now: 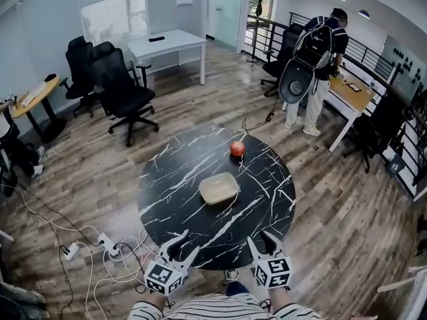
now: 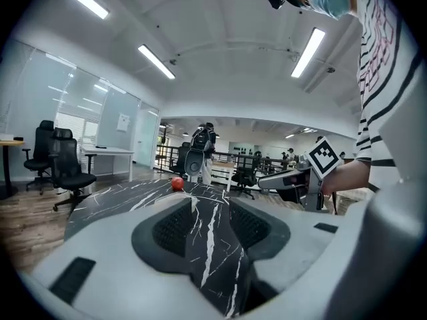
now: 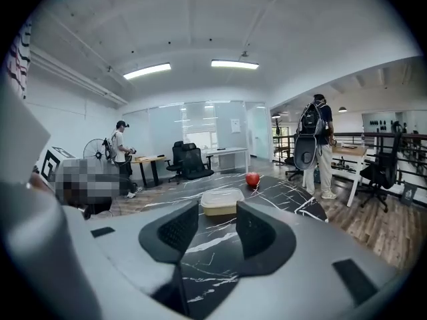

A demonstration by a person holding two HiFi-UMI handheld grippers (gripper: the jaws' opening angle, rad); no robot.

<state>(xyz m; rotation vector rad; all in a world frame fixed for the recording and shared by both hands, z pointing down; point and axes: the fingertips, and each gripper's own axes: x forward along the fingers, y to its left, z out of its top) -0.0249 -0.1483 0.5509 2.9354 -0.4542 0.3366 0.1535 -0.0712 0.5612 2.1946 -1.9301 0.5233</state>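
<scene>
A round black marble table (image 1: 167, 199) carries a shallow beige container (image 1: 219, 188) near its middle and a red apple (image 1: 237, 149) toward its far edge. My left gripper (image 1: 180, 244) and right gripper (image 1: 263, 240) hover side by side over the table's near edge, both open and holding nothing. In the left gripper view the left gripper (image 2: 210, 209) shows only the marble between its jaws, with the apple (image 2: 177, 183) far ahead and the right gripper (image 2: 293, 182) off to the right. The right gripper (image 3: 217, 215) faces the container (image 3: 222, 202), and the apple (image 3: 252, 179) lies behind it.
Black office chairs (image 1: 123, 92) and a white desk (image 1: 167, 44) stand at the back left. A person with a backpack (image 1: 313, 59) stands at a wooden desk (image 1: 352, 92) at the back right. Cables and a power strip (image 1: 100, 245) lie on the wooden floor on the left.
</scene>
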